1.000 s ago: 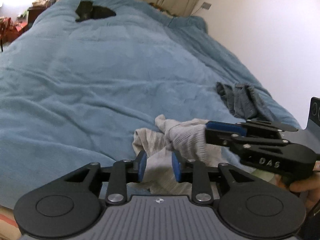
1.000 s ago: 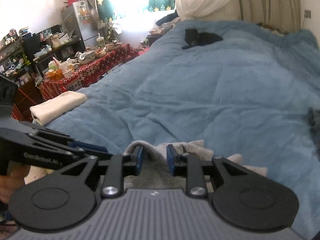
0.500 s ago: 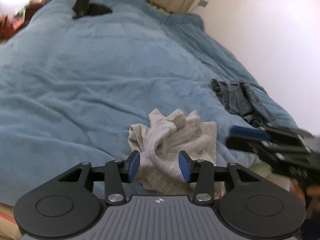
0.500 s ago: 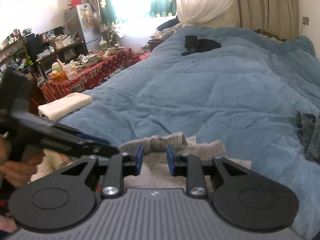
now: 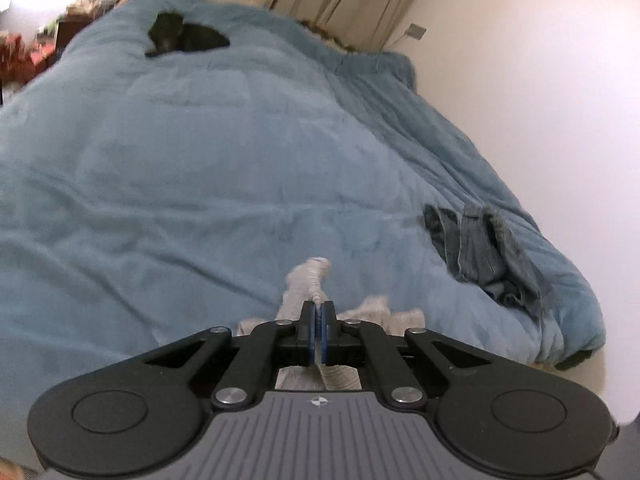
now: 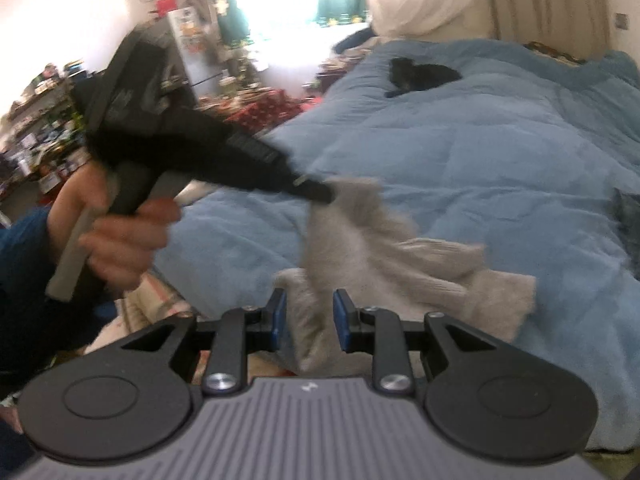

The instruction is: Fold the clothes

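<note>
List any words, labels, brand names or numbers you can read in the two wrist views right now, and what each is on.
None can be read.
Left gripper: a pale label patch on its body, too blurred to read.
Fridge: stickers or notes on the door, too small and blurred.
Right gripper: only a small emblem on its grey housing, no text.

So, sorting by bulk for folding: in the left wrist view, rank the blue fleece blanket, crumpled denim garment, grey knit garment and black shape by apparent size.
1. Blue fleece blanket
2. Crumpled denim garment
3. Grey knit garment, partly hidden by the left gripper, and the black shape, far off: unsure which is larger.
</note>
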